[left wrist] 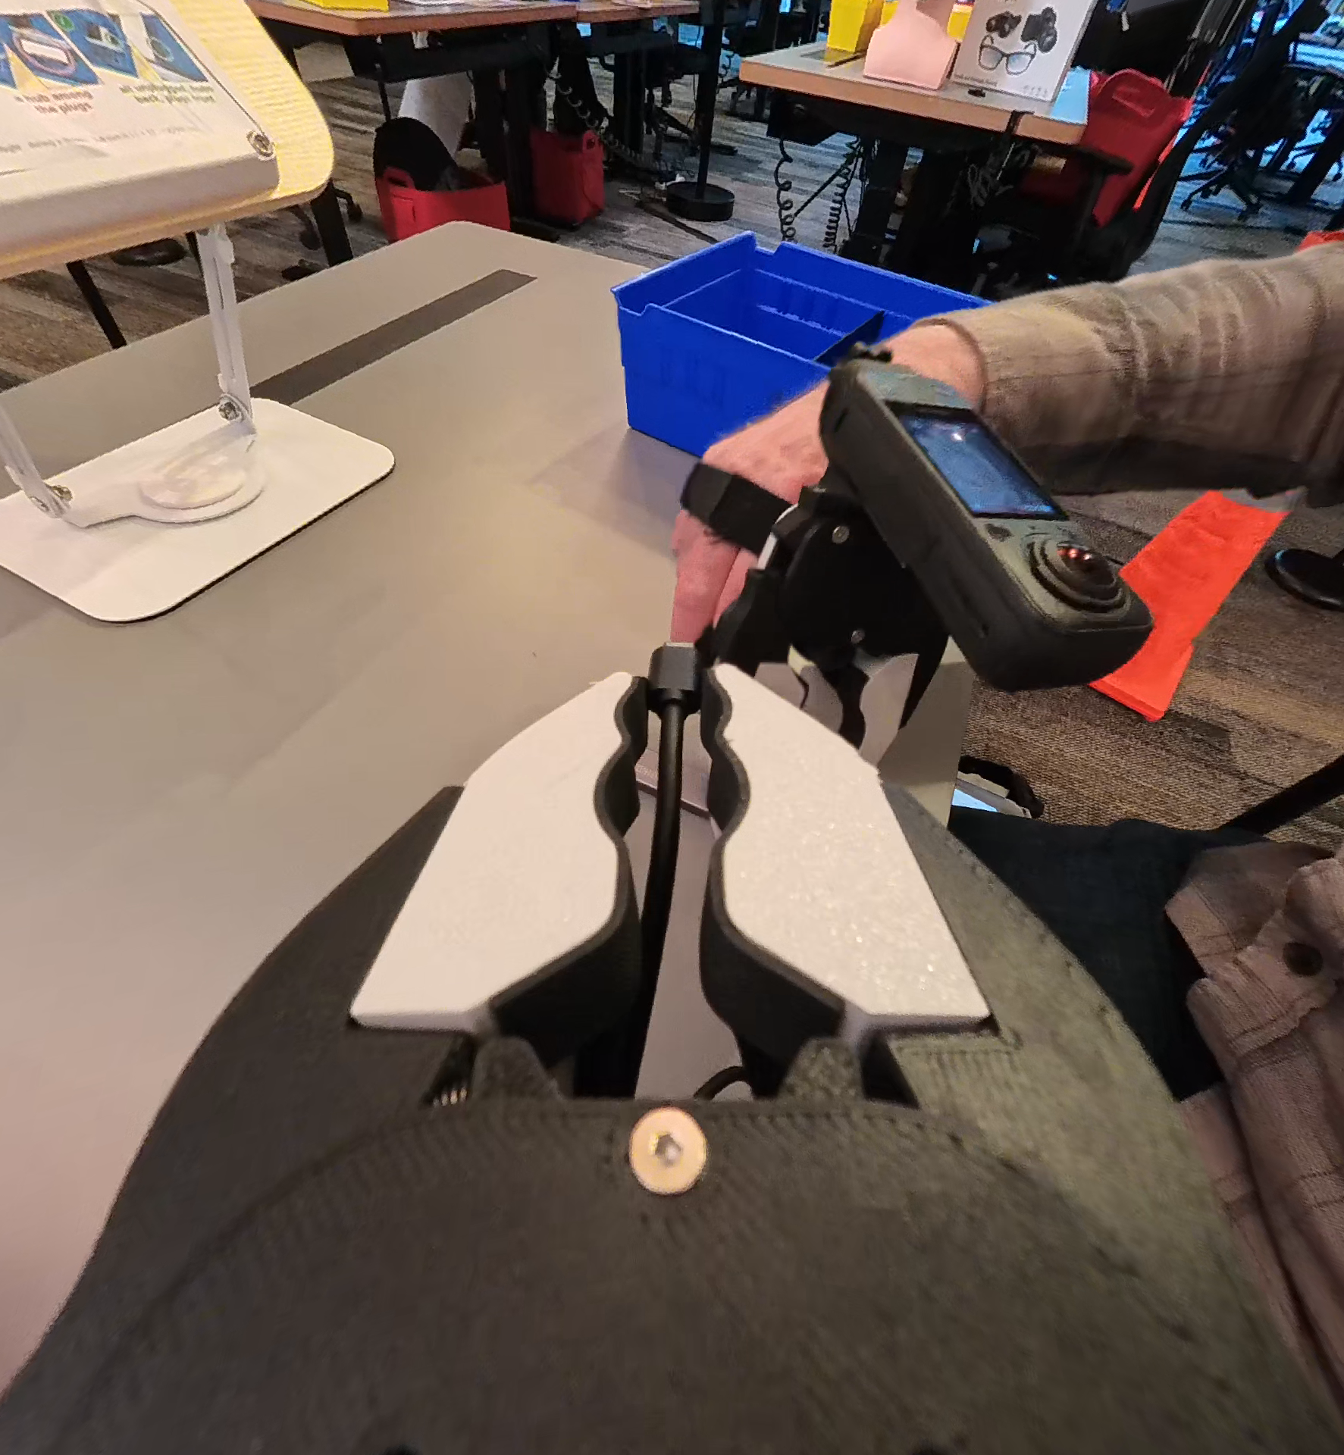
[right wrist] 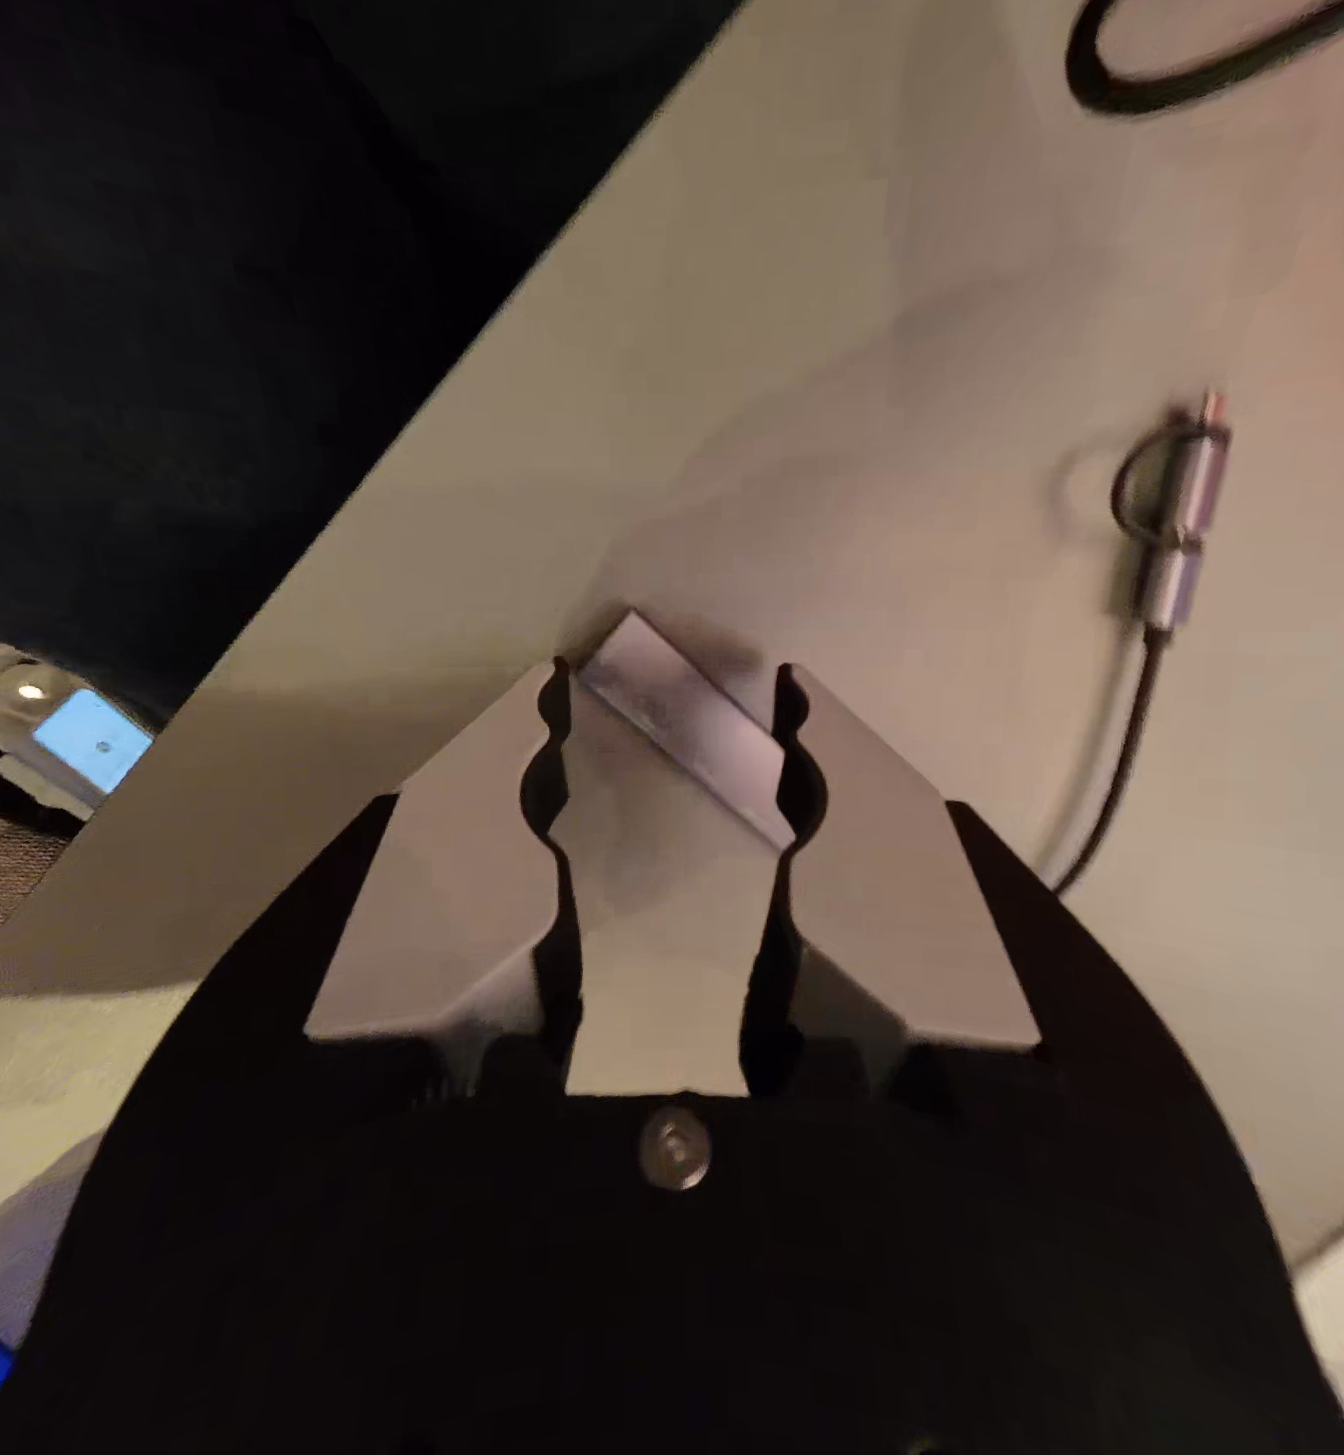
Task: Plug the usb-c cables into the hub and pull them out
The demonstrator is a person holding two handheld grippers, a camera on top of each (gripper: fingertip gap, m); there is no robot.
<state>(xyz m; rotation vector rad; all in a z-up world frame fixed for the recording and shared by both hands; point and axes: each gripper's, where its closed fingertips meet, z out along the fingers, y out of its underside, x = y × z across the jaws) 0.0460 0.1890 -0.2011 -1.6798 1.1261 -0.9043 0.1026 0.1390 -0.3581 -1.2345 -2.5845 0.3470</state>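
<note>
My left gripper (left wrist: 672, 686) is shut on the black plug (left wrist: 672, 665) of a USB-C cable (left wrist: 662, 834), which runs back between the white fingers. A grey hub (left wrist: 672, 781) shows just below the plug. In the right wrist view the silver hub (right wrist: 676, 708) lies slantwise on the table between my right gripper's (right wrist: 670, 674) fingertips, which press on both of its sides. The right gripper (left wrist: 842, 708) also shows in the left wrist view, held by a hand and pointing down. A second cable with a silver plug (right wrist: 1180, 535) lies loose to the right.
A blue bin (left wrist: 731, 346) stands on the grey table (left wrist: 338, 708) behind the right hand. A white stand (left wrist: 180, 512) with an instruction sheet is at the left. A black cable loop (right wrist: 1125, 87) lies farther off. The table edge (right wrist: 416, 441) runs close to the hub. The tips of one gripper are about 15 cm away from the tips of the other.
</note>
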